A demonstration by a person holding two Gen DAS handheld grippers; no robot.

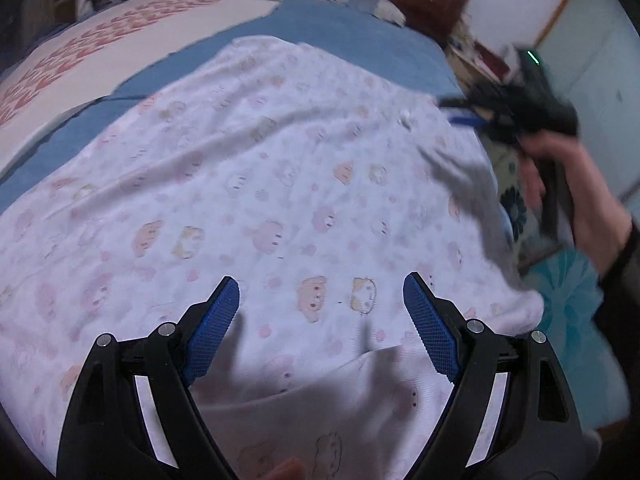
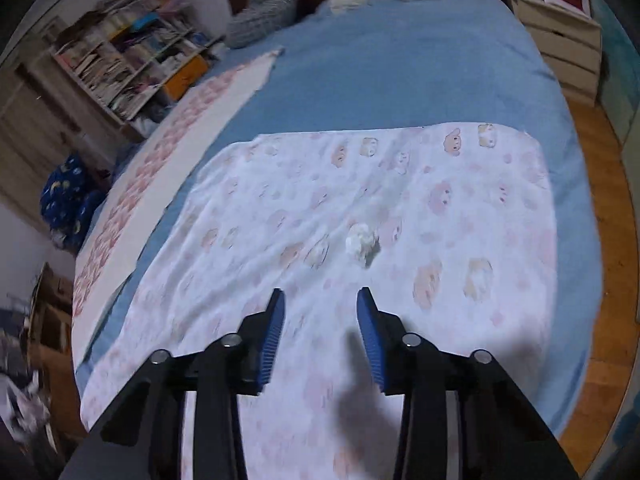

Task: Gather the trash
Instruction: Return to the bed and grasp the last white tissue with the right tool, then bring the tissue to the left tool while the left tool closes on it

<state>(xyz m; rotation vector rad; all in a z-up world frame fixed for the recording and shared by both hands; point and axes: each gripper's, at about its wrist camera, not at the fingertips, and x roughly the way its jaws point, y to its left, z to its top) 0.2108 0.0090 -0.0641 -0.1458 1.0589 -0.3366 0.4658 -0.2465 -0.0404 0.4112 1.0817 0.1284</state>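
A crumpled white paper ball lies on the pink-patterned white blanket, a short way ahead of my right gripper, which is open and empty above the blanket. In the left wrist view the ball shows small and far off near the blanket's far right edge. My left gripper is wide open and empty over the blanket. The right gripper shows blurred at the right of that view, close to the ball.
The blanket lies on a bed with a blue sheet. A white and pink cloth lies along the bed's left side. A bookshelf stands left, a drawer unit right. Pillows lie at the headboard. Wooden floor runs on the right.
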